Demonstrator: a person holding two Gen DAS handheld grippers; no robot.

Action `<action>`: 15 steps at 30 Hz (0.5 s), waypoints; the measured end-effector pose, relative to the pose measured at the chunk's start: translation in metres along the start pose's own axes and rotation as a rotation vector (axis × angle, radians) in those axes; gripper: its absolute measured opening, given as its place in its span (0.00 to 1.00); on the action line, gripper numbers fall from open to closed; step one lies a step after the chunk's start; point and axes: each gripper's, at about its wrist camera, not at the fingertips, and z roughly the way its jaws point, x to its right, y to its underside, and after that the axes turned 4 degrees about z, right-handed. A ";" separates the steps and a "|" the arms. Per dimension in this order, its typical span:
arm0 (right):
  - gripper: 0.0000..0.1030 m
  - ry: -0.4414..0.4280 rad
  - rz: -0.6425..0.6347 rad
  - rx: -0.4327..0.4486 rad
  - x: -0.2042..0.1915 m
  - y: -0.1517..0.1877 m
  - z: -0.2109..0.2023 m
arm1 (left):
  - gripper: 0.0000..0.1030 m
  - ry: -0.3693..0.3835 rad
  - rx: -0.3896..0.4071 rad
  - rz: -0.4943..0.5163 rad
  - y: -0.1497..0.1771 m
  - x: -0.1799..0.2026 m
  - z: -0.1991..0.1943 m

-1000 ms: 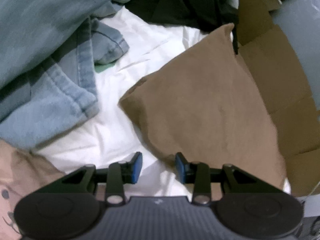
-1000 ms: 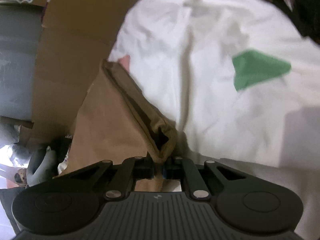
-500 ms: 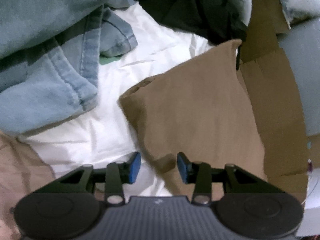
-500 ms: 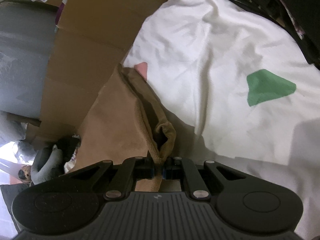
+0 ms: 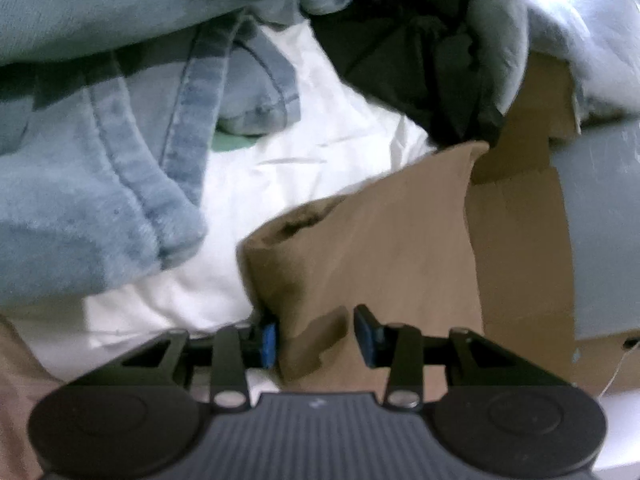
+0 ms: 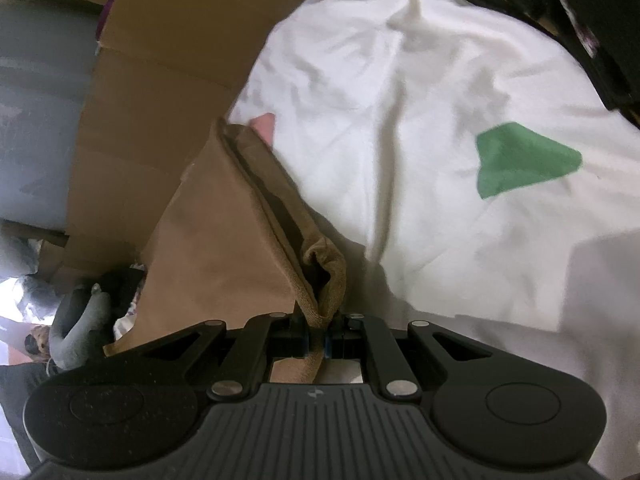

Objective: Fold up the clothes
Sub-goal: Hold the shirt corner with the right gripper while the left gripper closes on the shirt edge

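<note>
A brown cloth (image 5: 380, 248) lies folded over a white garment (image 5: 280, 168) and cardboard. Its near corner sits between the jaws of my left gripper (image 5: 318, 336), which stand open: the left pad touches the fabric and the right pad stands clear of it. In the right wrist view my right gripper (image 6: 318, 340) is shut on another bunched corner of the brown cloth (image 6: 224, 248), whose folded edge runs away from the jaws. The white garment (image 6: 420, 120) bears a green patch (image 6: 520, 160).
A pale blue denim garment (image 5: 100, 200) is heaped at the left, with a dark garment (image 5: 420, 60) behind it. Flattened cardboard (image 5: 520, 240) lies under the brown cloth beside a grey surface (image 6: 36, 100). Cables and clutter sit at the right wrist view's left edge.
My left gripper has sunk and rolled toward the brown cloth, and the cloth's near corner now sits between its jaws. My right gripper keeps its hold on the cloth.
</note>
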 end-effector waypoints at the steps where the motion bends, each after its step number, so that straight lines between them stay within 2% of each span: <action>1: 0.05 -0.003 0.005 0.003 0.000 0.001 0.000 | 0.38 0.007 -0.003 -0.010 -0.001 -0.002 0.001; 3: 0.05 -0.008 0.009 0.014 -0.001 0.000 -0.001 | 0.31 0.013 -0.011 -0.014 -0.003 -0.003 0.002; 5: 0.05 -0.010 0.016 0.036 -0.002 0.000 -0.004 | 0.14 0.005 -0.018 -0.027 -0.004 -0.008 0.000; 7: 0.04 -0.010 0.027 0.057 -0.003 0.000 -0.006 | 0.09 0.005 -0.019 -0.050 -0.005 -0.011 -0.003; 9: 0.04 -0.005 0.019 0.074 -0.007 0.002 -0.007 | 0.07 0.006 -0.019 -0.063 -0.005 -0.011 -0.006; 11: 0.04 0.001 0.009 0.084 -0.009 0.003 -0.009 | 0.06 -0.010 -0.019 -0.035 -0.007 -0.003 -0.010; 15: 0.04 -0.024 0.044 0.101 -0.007 0.000 -0.019 | 0.05 -0.037 -0.026 -0.017 -0.005 0.009 -0.021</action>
